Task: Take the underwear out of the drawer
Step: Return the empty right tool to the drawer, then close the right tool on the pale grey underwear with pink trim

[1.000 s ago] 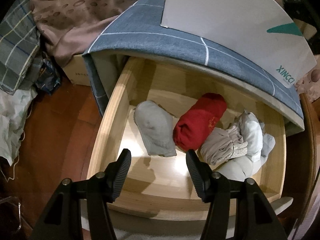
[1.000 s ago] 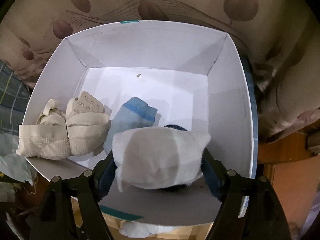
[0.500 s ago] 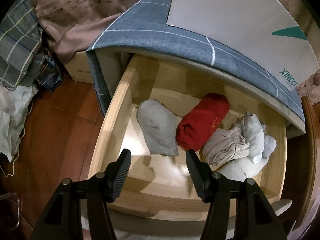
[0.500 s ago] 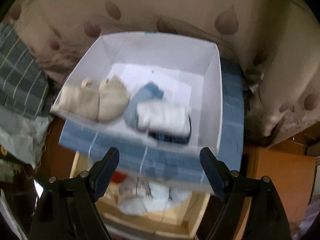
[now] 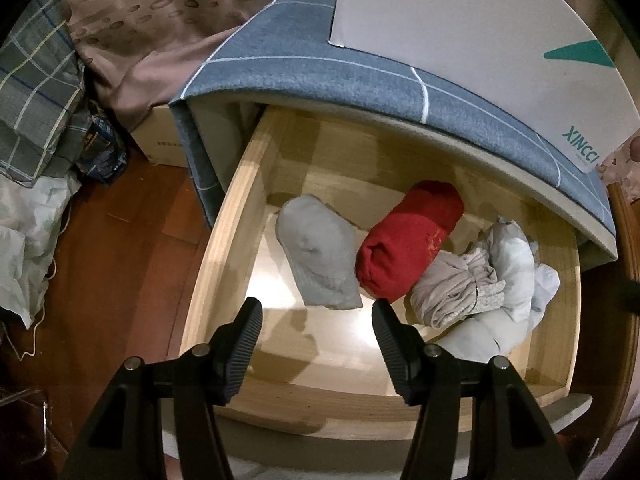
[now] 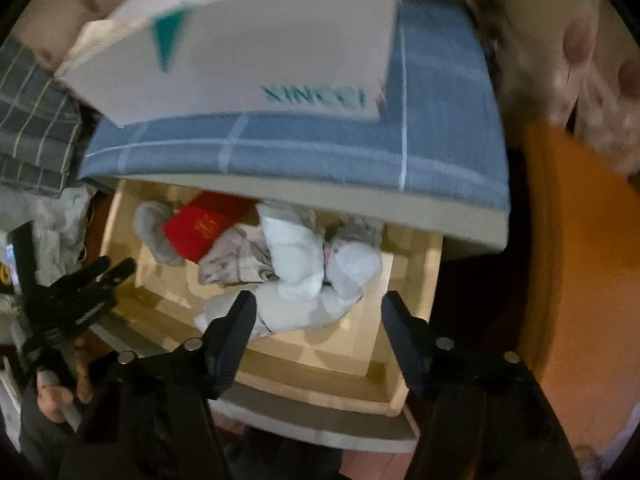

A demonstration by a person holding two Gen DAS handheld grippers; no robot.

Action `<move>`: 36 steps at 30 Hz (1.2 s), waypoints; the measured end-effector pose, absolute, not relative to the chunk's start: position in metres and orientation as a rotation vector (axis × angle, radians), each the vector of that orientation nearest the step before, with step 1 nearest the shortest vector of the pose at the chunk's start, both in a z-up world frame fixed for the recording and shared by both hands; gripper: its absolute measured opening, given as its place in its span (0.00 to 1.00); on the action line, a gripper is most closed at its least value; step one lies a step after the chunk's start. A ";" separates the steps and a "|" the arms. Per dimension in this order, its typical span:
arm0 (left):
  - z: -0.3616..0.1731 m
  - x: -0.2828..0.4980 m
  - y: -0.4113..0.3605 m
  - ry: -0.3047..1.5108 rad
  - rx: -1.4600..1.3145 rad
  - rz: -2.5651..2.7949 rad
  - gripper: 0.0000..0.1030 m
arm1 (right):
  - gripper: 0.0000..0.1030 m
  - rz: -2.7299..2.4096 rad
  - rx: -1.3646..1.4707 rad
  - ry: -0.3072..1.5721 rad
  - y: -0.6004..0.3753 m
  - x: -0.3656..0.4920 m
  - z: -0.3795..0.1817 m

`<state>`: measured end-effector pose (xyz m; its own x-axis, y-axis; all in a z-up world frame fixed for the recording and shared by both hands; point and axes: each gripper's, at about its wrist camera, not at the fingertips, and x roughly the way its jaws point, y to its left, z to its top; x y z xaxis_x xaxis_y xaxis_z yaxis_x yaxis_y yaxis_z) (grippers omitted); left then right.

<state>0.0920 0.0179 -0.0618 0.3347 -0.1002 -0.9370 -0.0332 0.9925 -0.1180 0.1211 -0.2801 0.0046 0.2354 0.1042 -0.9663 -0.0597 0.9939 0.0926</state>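
Note:
The wooden drawer (image 5: 224, 248) is pulled open and holds several folded pieces of underwear: a grey one (image 5: 316, 252), a red roll (image 5: 408, 236), a beige bundle (image 5: 452, 288) and pale white-blue pieces (image 5: 516, 264). My left gripper (image 5: 316, 320) is open and empty above the drawer's front, just before the grey piece. My right gripper (image 6: 318, 316) is open and empty above the drawer's right half, over the white pieces (image 6: 296, 260). The red roll (image 6: 200, 228) and the left gripper (image 6: 80, 296) also show in the right wrist view.
A white XINCCI box (image 5: 480, 40) stands on the blue checked cloth (image 5: 320, 68) on top of the cabinet. Brown bedding (image 5: 140, 32), plaid fabric (image 5: 32, 92) and a cardboard box (image 5: 160, 140) lie on the left beside the wood floor (image 5: 112, 260).
My right gripper let go of the white folded piece in the white box, pulled back and came down over the open drawer. My left gripper barely moved, edging slightly closer.

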 end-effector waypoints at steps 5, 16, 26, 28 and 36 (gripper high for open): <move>-0.061 0.093 0.018 1.234 -0.125 -0.045 0.57 | 0.51 0.084 0.080 1.358 -0.292 0.136 -0.031; -0.063 0.093 0.022 1.239 -0.140 -0.055 0.57 | 0.50 0.062 0.037 1.334 -0.289 0.160 -0.088; -0.064 0.093 0.020 1.243 -0.142 -0.065 0.57 | 0.52 0.053 0.015 1.341 -0.286 0.169 -0.120; -0.064 0.093 0.020 1.243 -0.143 -0.065 0.57 | 0.53 0.051 0.004 1.339 -0.283 0.170 -0.121; -0.064 0.093 0.021 1.250 -0.155 -0.060 0.57 | 0.33 0.026 0.005 1.394 -0.282 0.163 -0.133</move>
